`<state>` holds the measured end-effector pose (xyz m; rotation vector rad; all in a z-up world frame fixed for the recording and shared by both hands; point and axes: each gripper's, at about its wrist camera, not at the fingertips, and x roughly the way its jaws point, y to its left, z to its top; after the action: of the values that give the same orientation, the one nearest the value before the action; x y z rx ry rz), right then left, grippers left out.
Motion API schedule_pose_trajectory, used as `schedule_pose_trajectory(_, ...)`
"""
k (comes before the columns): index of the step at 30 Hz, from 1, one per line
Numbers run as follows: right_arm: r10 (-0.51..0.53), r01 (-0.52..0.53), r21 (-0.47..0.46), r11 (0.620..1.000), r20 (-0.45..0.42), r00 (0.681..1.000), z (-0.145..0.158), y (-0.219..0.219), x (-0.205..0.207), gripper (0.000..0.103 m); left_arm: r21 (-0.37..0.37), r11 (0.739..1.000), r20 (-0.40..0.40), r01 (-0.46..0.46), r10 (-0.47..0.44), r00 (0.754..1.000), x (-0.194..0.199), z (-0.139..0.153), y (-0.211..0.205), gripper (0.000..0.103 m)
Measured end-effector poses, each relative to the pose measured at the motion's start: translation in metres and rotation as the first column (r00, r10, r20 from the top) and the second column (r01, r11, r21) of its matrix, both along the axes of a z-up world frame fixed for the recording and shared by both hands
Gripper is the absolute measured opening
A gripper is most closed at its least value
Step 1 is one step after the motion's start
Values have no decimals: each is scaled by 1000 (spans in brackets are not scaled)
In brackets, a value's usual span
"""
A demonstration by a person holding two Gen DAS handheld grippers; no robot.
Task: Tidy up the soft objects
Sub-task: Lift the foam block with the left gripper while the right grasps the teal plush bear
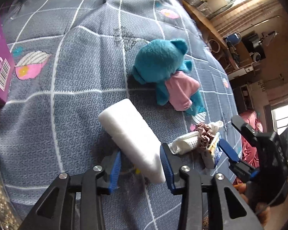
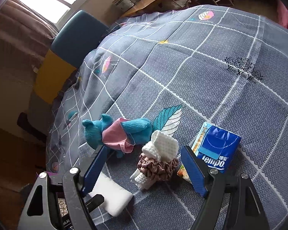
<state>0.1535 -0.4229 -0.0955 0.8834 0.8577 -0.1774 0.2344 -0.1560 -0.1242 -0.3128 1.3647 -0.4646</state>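
Observation:
A white sponge block (image 1: pixel 132 138) lies on the grey checked bedspread (image 1: pixel 76 76), between the fingers of my left gripper (image 1: pixel 141 149). That gripper is open, with a gap at the left pad. Beyond it lies a teal plush toy in a pink dress (image 1: pixel 159 65). My right gripper (image 2: pixel 144 149) is open over a rolled white waffle cloth (image 2: pixel 163 145) ringed by a brown scrunchie (image 2: pixel 157 168). A blue Tempo tissue pack (image 2: pixel 217 149) lies by its right finger. In the right wrist view the plush toy (image 2: pixel 113 132) is at the left and the sponge (image 2: pixel 111 199) is low.
A purple box (image 1: pixel 0 61) stands at the left edge of the left wrist view. The bedspread (image 2: pixel 201 76) drops off at the left, where a teal and yellow chair (image 2: pixel 74 36) stands. Shelves and clutter (image 1: pixel 245 44) line the wall beyond the bed.

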Motion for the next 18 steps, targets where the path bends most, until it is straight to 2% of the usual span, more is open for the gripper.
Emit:
schedule_pose_trajectory(4, 0, 0, 11, 1000, -5, 1000, -1, 0, 1, 81, -2, 1000, -36, -31, 31, 999, 2, -9, -8, 46)
schedule_pose_trajectory(6, 4, -4, 21, 1000, -5, 1000, -2, -1, 2, 81, 29, 999, -22, -30, 31, 999, 1, -9, -12, 46)
schedule_pose_trajectory(7, 7, -7, 24, 1000, -4, 1000, -2, 0, 2, 81, 43, 999, -9, -27, 28, 1000, 0, -9, -13, 43)
schedule_pose_trajectory(8, 9, -9, 22, 1000, -3, 1000, -2, 0, 2, 81, 40, 999, -1, -21, 22, 1000, -2, -9, -13, 35)
schedule_pose_trajectory(11, 18, -18, 6, 1000, 4, 1000, 1, 1, 2, 81, 53, 999, 76, 14, -18, 997, -10, 0, -15, 29)
schedule_pose_trajectory(13, 21, -21, 1, 1000, 11, 1000, 2, 2, 2, 81, 60, 998, 114, 37, -44, 993, -15, 7, -15, 26)
schedule_pose_trajectory(15, 28, -28, -10, 1000, 7, 1000, 3, 4, 2, 81, 100, 993, 150, 62, -77, 986, -23, 13, -12, 26)
schedule_pose_trajectory(18, 59, -59, -43, 997, 5, 998, 6, 10, 5, 81, 120, 990, 170, 72, -92, 981, -35, 17, -3, 26)
